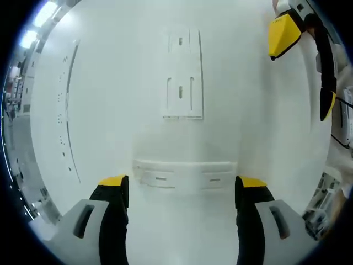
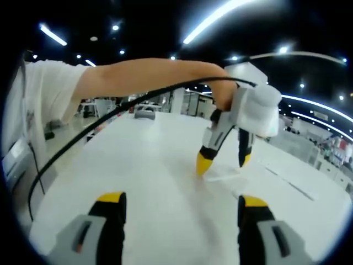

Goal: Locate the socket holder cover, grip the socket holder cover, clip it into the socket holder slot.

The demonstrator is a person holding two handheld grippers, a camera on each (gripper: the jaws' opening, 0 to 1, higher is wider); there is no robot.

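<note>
Because the left gripper (image 1: 182, 185) looks straight down at the white table (image 1: 110, 83), its view shows the socket holder cover (image 1: 185, 175) lying flat right between its two yellow tips. The cover's long side runs across, from one jaw to the other, and the jaws stand wide apart with nothing in them. Farther ahead lies the socket holder (image 1: 183, 74), a longer white piece pointing away. The right gripper (image 1: 303, 61) pokes in at the far corner, well apart from the cover. In the right gripper view, its own jaws are wide and empty too, held above the table. The left gripper is much nearer the cover, so I think it should grab it.
</note>
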